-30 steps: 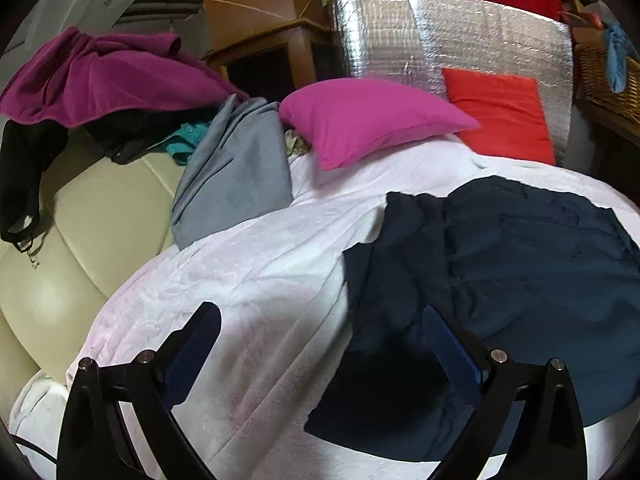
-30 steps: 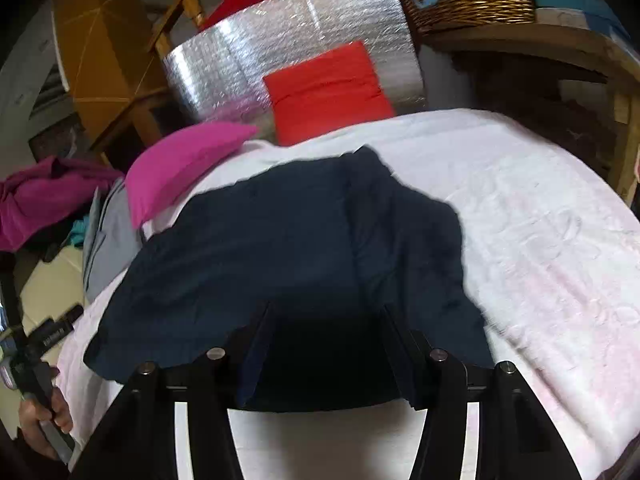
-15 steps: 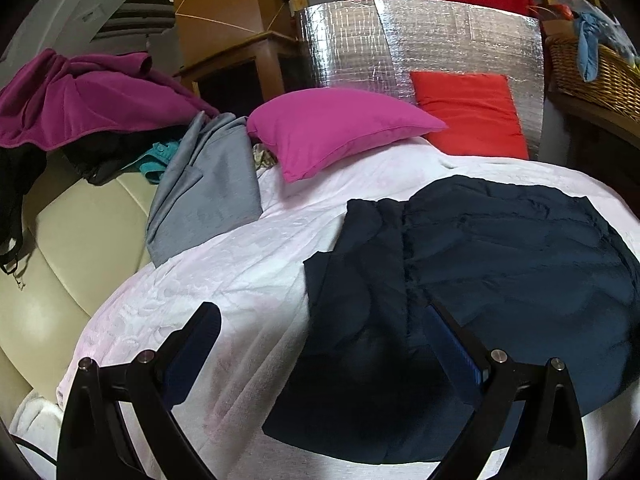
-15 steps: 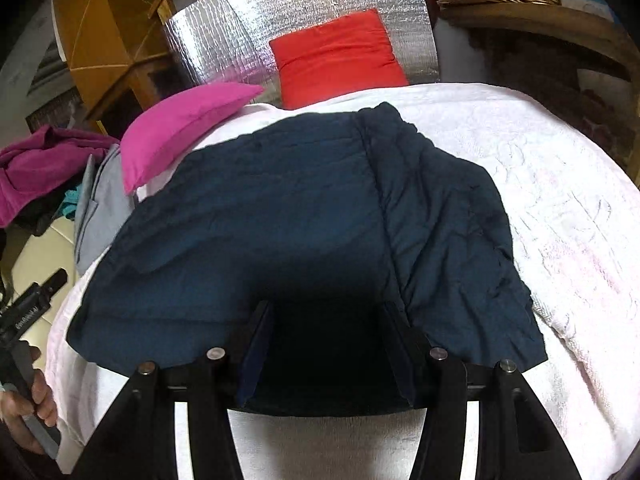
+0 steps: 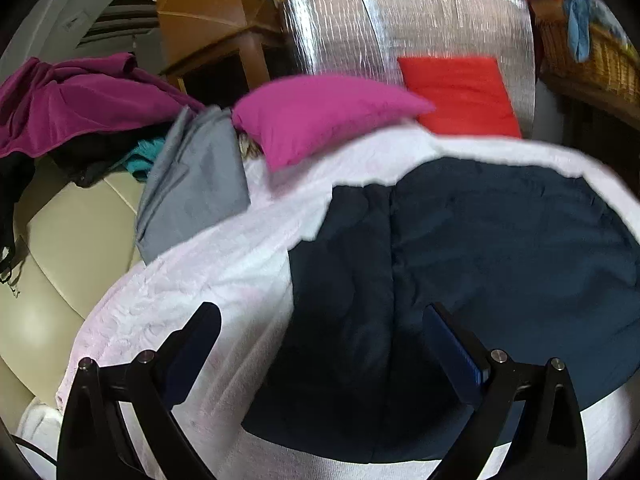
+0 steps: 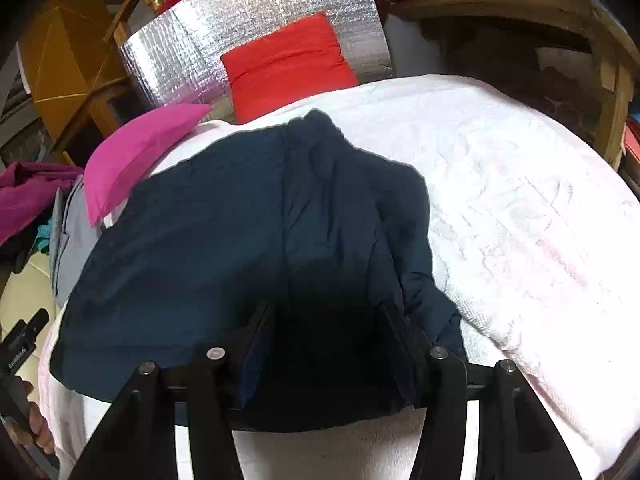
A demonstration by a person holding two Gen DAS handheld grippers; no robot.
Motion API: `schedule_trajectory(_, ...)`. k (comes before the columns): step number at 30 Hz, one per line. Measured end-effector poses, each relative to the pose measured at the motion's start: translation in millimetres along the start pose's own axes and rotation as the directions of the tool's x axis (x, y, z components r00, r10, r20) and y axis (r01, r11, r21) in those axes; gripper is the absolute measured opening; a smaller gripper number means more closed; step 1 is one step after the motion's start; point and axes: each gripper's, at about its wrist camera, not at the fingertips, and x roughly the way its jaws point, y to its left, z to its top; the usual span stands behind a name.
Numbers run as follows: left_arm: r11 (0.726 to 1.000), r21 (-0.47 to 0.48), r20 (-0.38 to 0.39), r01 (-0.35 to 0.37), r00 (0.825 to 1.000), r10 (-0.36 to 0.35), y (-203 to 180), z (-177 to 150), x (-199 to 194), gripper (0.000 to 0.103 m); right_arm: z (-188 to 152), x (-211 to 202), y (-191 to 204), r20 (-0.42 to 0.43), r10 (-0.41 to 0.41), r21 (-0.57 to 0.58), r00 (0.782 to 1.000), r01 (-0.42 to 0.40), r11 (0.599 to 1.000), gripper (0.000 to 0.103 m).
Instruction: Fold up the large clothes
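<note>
- The big dark blue cloth garment [image 6: 248, 240] lies spread flat on the bed, in the middle of the right wrist view and in the lower right of the left wrist view. It looks laid out flat so its edges are easy to find and fold.
- The bed has a soft white and pale pink blanket [image 6: 520, 216] on it. It gives a wide, clean place for folding.
- The right gripper [image 6: 326, 350] is low in the middle of its frame, over the near edge of the garment. Its fingers [image 6: 256, 344] are about half spread, with dark cloth between them. It is too dark there to tell if they pinch the cloth.
- The left gripper [image 5: 320, 360] is at the bottom of its frame, over the left near corner of the garment. Its fingers [image 5: 192, 352] are spread wide and hold nothing. I think each gripper takes one end of the near edge, so the cloth can be lifted evenly.
- The bright pink pillow [image 5: 320, 116] and the red square cushion [image 5: 460, 96] sit in the upper part of the frame, away from the garment.
- The grey folded cloth [image 5: 192, 188] lies at the left edge of the bed, beside the pink pillow, apart from the folding spot.
</note>
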Motion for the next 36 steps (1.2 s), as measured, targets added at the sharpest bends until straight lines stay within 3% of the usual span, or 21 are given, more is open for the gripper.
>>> schedule_trajectory(3,1.0,0.022,-0.131,0.015,0.991,-0.012,-4.4,-5.3,26.8,0.101,3.3,-7.0,-3.4,0.013,0.03,0.028,0.999,-0.03,0.999,0.058)
schedule_trajectory(10,0.977,-0.195,-0.115,0.084,0.988,-0.107,30.7,-0.7,6.8,0.101,5.7,-50.3,-23.4,0.091,0.137,0.106,0.986,-0.146,0.984,0.058)
schedule_trajectory(12,0.973,-0.218,-0.088,0.071,0.992,-0.092,30.8,-2.5,-11.4,0.101,7.0,-70.6,-16.7,0.111,0.128,0.073,0.986,-0.137,0.988,0.063)
schedule_trajectory(14,0.977,-0.208,-0.059,0.047,0.996,-0.06,26.2,-4.6,-35.3,0.101,4.7,-89.1,-7.3,0.115,0.104,0.04,0.988,-0.109,0.993,0.075)
schedule_trajectory(21,0.998,-0.04,0.038,-0.055,0.998,0.057,-4.1,-17.0,-129.0,0.101,-9.5,-158.4,36.7,0.137,0.06,-0.119,0.989,-0.044,0.992,0.083)
schedule_trajectory(27,0.997,-0.071,0.137,0.033,0.99,-0.023,3.7,-13.9,-207.9,0.101,-17.5,-222.4,61.9,0.192,0.054,-0.164,0.98,-0.022,0.986,0.084)
schedule_trajectory(36,0.988,-0.156,0.254,0.02,0.967,0.02,37.5,-20.5,-307.8,0.101,-51.1,-299.4,96.2,0.271,0.04,-0.212,0.962,0.019,0.977,0.086)
